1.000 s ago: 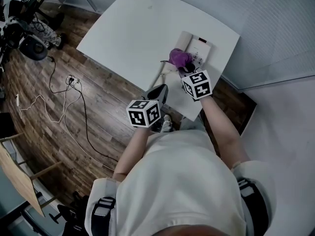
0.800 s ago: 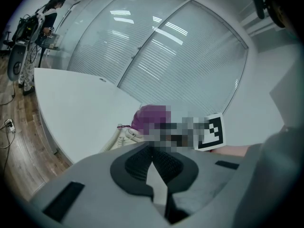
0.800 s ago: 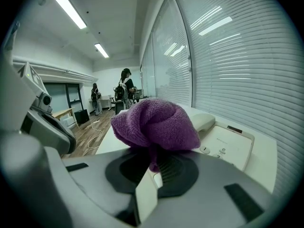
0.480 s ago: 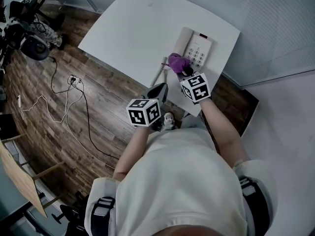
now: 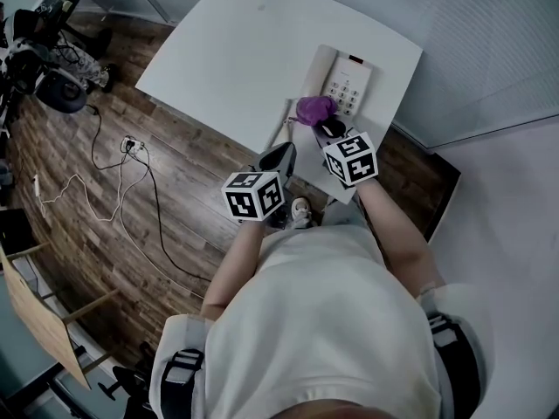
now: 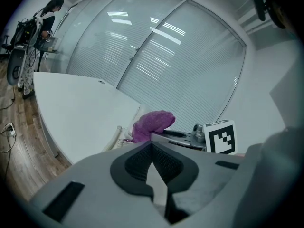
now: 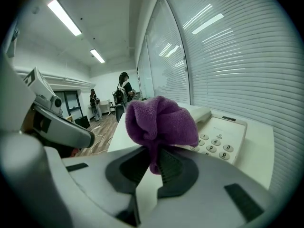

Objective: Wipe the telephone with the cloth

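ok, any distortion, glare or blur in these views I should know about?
Head view: wide-angle, the table edges bow; even light, no glare. Left gripper view: heavy fisheye, dark corners, ceiling lights reflected in the glass wall. Right gripper view: same fisheye; cloth in the right tool sharp, telephone keys legible.

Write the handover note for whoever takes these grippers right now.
Right gripper: shut on the purple cloth, which bunches above its jaws.
Left gripper: shut, empty, held aside by the desk's near edge.
Phone: near the desk's right edge in the head view, handset on its cradle. The cloth is at the phone's near end, just short of the keypad.
Done: cloth gripped and at the phone. How much is wiped does not show.
Left: wipe the keypad and handset.
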The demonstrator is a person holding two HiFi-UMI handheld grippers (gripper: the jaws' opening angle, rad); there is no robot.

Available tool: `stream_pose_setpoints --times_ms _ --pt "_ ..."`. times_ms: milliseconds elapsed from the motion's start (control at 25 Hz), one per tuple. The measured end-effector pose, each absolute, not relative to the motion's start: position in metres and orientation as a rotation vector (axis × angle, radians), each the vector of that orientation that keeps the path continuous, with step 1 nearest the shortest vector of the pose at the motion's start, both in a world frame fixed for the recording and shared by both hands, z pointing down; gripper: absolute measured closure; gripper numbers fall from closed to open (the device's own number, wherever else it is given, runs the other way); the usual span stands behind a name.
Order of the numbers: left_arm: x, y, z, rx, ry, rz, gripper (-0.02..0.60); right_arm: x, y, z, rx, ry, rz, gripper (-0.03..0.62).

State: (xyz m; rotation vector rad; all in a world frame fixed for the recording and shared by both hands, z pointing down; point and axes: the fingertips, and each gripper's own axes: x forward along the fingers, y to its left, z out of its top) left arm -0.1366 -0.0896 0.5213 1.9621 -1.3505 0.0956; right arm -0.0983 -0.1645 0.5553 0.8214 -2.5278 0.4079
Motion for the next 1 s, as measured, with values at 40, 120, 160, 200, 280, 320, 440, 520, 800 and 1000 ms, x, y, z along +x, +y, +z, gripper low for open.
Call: stream_pose_setpoints --times_ms 40,120,160,200,280,320,440,520,800,1000 --pt "-0.136 -0.093 0.521 1.966 -1.353 0.1 0.56 -0.096 -0.165 0.552 0.824 -2.535 0.411 0.548" --pt "-0.136 -0.1 0.521 1.977 -1.357 0.111 0.56 -0.09 -0.165 0.547 0.832 -2.545 0.412 0.548" --pt "-0.135 -0.104 0.52 1.983 -1.36 0.119 0.56 -0.086 -0.165 0.544 0.837 -2.547 0.411 0.548" --pt "-0.134 -0.107 0.52 1.989 -1.363 0.127 0.56 -0.082 -0.164 0.542 0.842 -2.547 0.408 0.548" --pt "-0.132 -0.114 0.521 1.997 -1.366 0.145 0.56 -0.073 -0.164 0.538 0.855 -2.542 0.403 0.548" --pt "-0.131 -0.118 0.521 1.999 -1.365 0.153 0.56 -0.068 -0.164 0.537 0.862 -2.54 0.402 0.548" --pt "-0.127 -0.131 0.522 2.008 -1.363 0.168 0.56 -0.053 -0.167 0.533 0.885 -2.537 0.401 0.548" --pt "-0.125 -0.141 0.523 2.014 -1.368 0.188 0.56 -0.044 -0.169 0.529 0.904 -2.539 0.397 0.548" --pt "-0.113 -0.177 0.52 2.04 -1.394 0.273 0.56 -0.017 -0.18 0.51 0.969 -2.586 0.537 0.548" --pt "-0.11 -0.203 0.525 2.017 -1.435 0.321 0.557 0.0 -0.195 0.508 1.013 -2.592 0.572 0.548"
